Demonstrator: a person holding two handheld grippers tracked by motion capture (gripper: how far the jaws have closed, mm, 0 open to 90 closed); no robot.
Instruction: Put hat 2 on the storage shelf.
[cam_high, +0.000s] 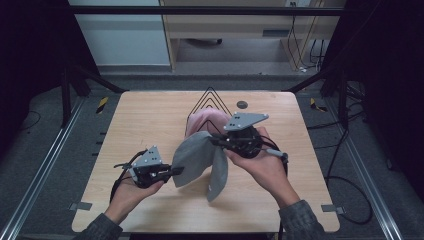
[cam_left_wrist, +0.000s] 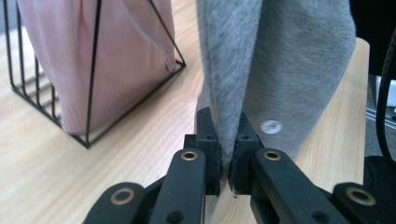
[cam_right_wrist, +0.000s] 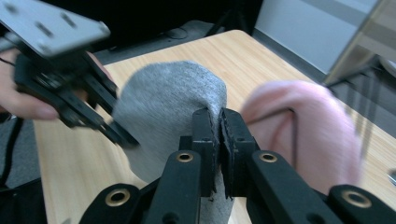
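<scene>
A grey cloth (cam_high: 196, 157) hangs above the middle of the wooden table (cam_high: 150, 115), stretched between both grippers. My left gripper (cam_high: 176, 171) is shut on its lower left edge; the grey cloth (cam_left_wrist: 261, 70) rises from between the jaws of the left gripper (cam_left_wrist: 227, 140). My right gripper (cam_high: 216, 141) is shut on its upper edge, and a loose flap droops toward the table. In the right gripper view the grey cloth (cam_right_wrist: 163, 112) is pinched by the right gripper (cam_right_wrist: 219, 135), with the left gripper (cam_right_wrist: 122, 136) beyond it. A pink cloth (cam_high: 202, 120) sits in a black wire rack (cam_high: 210, 97).
The wire rack (cam_left_wrist: 91, 70) with the pink cloth (cam_left_wrist: 70, 56) stands just behind the grey cloth, close to the right hand. A small dark round disc (cam_high: 242, 104) lies at the table's far edge. Cables (cam_high: 350, 190) trail off the table's right side.
</scene>
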